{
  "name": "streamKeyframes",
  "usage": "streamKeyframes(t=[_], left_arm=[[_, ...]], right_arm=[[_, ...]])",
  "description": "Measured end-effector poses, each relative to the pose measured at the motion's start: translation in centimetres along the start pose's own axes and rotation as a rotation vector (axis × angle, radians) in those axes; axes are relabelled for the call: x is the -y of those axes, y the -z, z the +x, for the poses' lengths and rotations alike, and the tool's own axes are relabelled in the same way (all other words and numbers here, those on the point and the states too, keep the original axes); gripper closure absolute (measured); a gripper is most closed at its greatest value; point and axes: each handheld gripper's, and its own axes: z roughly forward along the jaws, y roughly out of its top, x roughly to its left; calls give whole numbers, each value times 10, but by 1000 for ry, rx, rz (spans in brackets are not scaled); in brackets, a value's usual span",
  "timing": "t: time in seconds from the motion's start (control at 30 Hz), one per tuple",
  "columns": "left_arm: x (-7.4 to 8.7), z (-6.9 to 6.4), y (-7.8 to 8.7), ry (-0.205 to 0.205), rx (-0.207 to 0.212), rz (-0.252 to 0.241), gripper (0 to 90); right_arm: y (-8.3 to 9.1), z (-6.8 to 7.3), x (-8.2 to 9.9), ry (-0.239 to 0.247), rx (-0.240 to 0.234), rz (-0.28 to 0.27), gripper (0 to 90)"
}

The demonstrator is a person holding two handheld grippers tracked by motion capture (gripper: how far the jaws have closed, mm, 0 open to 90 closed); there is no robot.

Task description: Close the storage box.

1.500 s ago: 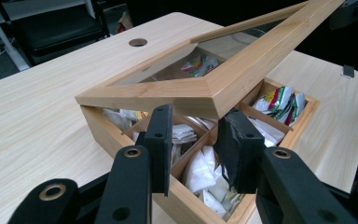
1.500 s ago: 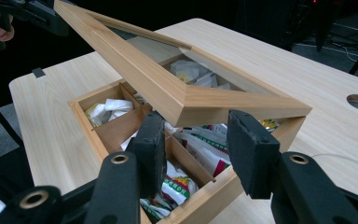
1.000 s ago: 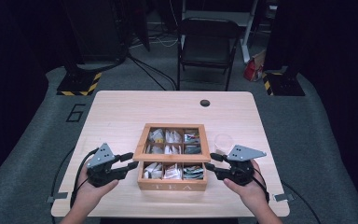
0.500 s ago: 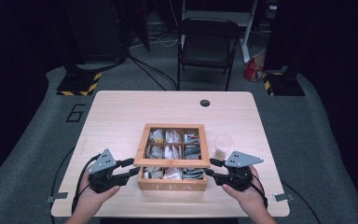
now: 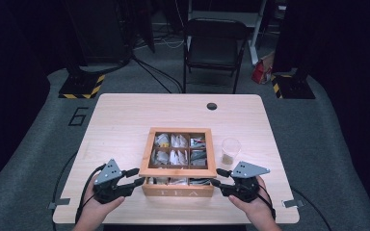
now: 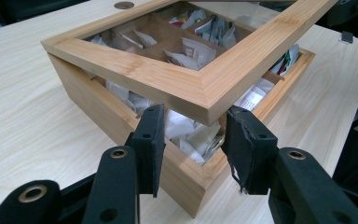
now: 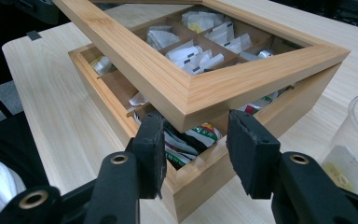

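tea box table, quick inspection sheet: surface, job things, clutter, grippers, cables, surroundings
surface: light wooden table, round hole near far edge
job's things: wooden tea box with tea bags in compartments; windowed lid raised at front, hinged open partway
clutter: clear plastic cup right of box, a tea bag inside
grippers: left gripper and right gripper at the lid's front corners, jaws straddling each corner; contact unclear
cables: black cable trailing off left edge
surroundings: folding chair, grey floor, striped stand bases

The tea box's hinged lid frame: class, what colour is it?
Light honey-tan bamboo wood, seen best in the left gripper view on the lid frame.
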Motion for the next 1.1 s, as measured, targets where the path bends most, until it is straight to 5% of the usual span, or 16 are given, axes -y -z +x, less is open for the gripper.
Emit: streamKeyframes(t=[0.43,0.6,0.77,1.1], left_arm=[[12,-4,-6,11,8,18,584],[12,-3,-2,33,12,-19,593],[13,-2,-5,33,15,9,593],[14,4,-5,57,11,19,552]], right_arm=[[-7,2,13,-23,-8,22,561],[-12,5,20,-7,-8,84,554],[-16,6,25,4,-11,136,558],[2,-5,22,-67,1,49,532]])
